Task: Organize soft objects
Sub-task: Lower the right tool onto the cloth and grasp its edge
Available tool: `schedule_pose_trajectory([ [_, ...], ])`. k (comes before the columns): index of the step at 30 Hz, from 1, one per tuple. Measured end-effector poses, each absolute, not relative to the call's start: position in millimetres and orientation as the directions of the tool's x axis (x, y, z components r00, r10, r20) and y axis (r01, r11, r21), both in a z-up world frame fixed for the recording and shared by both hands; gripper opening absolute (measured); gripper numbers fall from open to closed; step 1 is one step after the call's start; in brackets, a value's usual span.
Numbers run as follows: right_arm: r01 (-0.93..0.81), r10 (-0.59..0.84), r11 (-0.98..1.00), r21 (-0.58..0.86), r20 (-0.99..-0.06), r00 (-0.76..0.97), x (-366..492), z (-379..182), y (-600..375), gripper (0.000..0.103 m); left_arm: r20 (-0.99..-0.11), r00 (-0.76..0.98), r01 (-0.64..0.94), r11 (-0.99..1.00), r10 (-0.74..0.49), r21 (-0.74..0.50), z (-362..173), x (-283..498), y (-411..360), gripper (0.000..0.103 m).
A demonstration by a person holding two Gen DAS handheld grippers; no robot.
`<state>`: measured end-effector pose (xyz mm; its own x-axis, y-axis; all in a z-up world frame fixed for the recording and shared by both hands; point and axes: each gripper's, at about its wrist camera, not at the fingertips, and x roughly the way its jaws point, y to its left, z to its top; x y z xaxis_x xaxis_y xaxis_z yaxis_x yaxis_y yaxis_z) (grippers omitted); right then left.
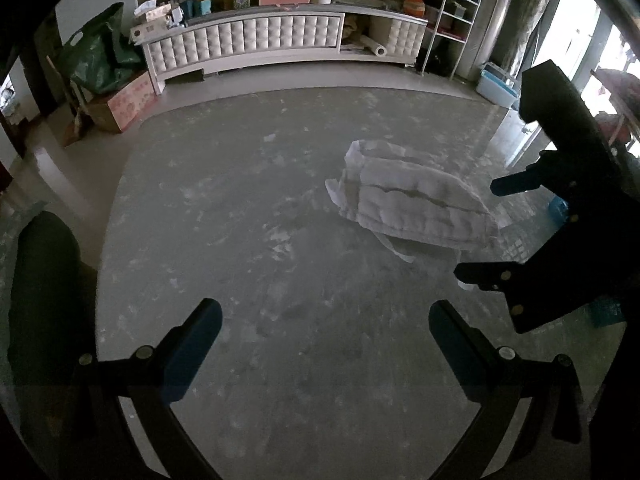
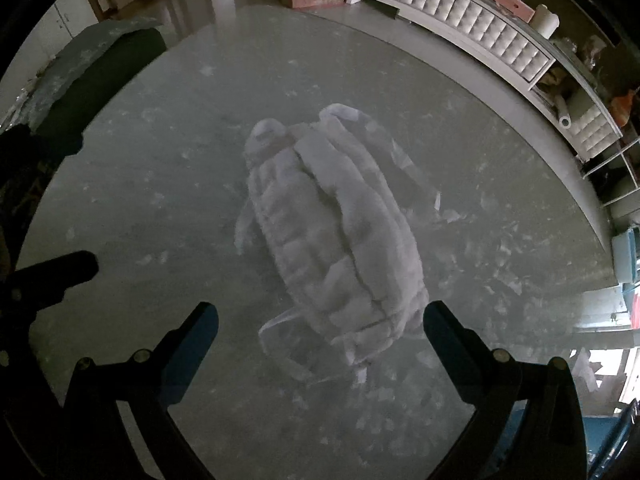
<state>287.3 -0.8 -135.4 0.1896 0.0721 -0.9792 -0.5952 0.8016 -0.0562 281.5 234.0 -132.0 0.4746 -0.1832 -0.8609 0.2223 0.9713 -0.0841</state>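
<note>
A white fluffy backpack (image 2: 332, 232) lies flat on the round grey marble table (image 2: 160, 184), straps loose around it. It also shows in the left wrist view (image 1: 412, 196) at the right of the table (image 1: 240, 220). My right gripper (image 2: 320, 328) is open and empty, its fingers on either side of the backpack's near end, just above the table. It appears in the left wrist view (image 1: 476, 232) at the right edge, open beside the backpack. My left gripper (image 1: 324, 324) is open and empty over bare table, well left of the backpack. One left finger (image 2: 60, 272) shows at the left.
A dark chair back (image 1: 44, 292) stands at the table's left edge; it also shows in the right wrist view (image 2: 100, 68). A long white tufted cabinet (image 1: 280, 40) with clutter runs along the far wall. Cardboard boxes (image 1: 120, 100) and a blue bin (image 1: 496, 84) sit on the floor.
</note>
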Motion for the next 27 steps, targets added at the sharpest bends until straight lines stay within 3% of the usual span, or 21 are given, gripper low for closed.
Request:
schedule_pose_trajectory([
  [10, -0.574, 0.046, 0.818, -0.050, -0.987, 0.152, 307, -165, -6, 0.102, -0.867, 0.471, 0.189, 0.979, -0.163, -0.081, -143, 287, 240, 0.103],
  [15, -0.557, 0.075, 0.830, -0.021, -0.986, 0.149, 311, -167, -9, 0.093, -0.863, 0.477, 0.178, 0.980, -0.168, -0.092, -144, 286, 242, 0.103],
  [18, -0.570, 0.085, 0.821, -0.016, -0.985, 0.151, 308, -164, -6, 0.080, -0.862, 0.478, 0.178, 0.979, -0.171, -0.095, -143, 285, 242, 0.103],
  [20, -0.581, 0.096, 0.814, -0.016, -0.982, 0.161, 306, -160, -4, 0.061, -0.861, 0.480, 0.175, 0.980, -0.166, -0.092, -142, 285, 241, 0.103],
  [22, -0.586, 0.093, 0.810, -0.025, -0.981, 0.170, 301, -155, -3, 0.034, -0.861, 0.483, 0.173, 0.981, -0.162, -0.087, -140, 284, 240, 0.103],
  [27, -0.602, 0.081, 0.797, -0.038, -0.982, 0.170, 294, -154, 0, 0.022, -0.852, 0.500, 0.167, 0.982, -0.156, -0.082, -130, 277, 238, 0.103],
])
